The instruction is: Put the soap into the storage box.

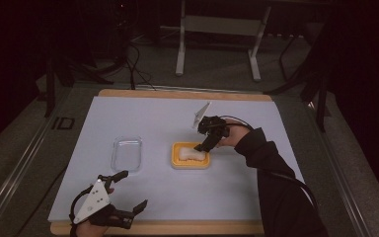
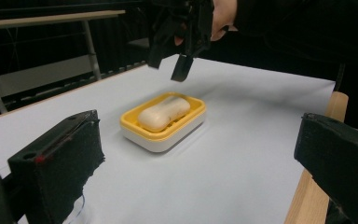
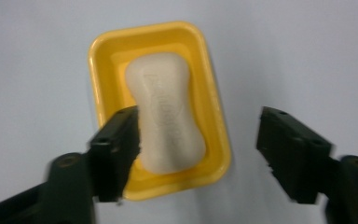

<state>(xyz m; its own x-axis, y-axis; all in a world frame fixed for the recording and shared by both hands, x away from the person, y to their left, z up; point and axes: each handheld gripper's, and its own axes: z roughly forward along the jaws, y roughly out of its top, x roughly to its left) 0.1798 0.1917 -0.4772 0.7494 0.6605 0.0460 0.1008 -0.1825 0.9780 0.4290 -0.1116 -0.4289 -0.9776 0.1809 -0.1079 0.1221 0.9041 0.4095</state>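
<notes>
A white bar of soap (image 1: 191, 154) (image 2: 163, 113) (image 3: 165, 112) lies in a yellow soap dish (image 1: 176, 159) (image 2: 186, 126) (image 3: 212, 107) at the middle of the white sheet. My right gripper (image 1: 203, 145) (image 2: 167, 67) (image 3: 200, 135) hovers just above the dish's right end, open, with nothing between its jaws. One jaw hangs over the soap's edge, the other over bare sheet beside the dish. My left gripper (image 1: 133, 188) (image 2: 198, 158) rests low at the near left of the table, open and empty, facing the dish.
A clear plastic lid or tray (image 1: 127, 153) lies flat on the white sheet (image 1: 153, 118), left of the dish. The wooden table edge (image 1: 177, 228) runs along the front. Table legs and cables (image 1: 217, 44) stand on the dark floor beyond.
</notes>
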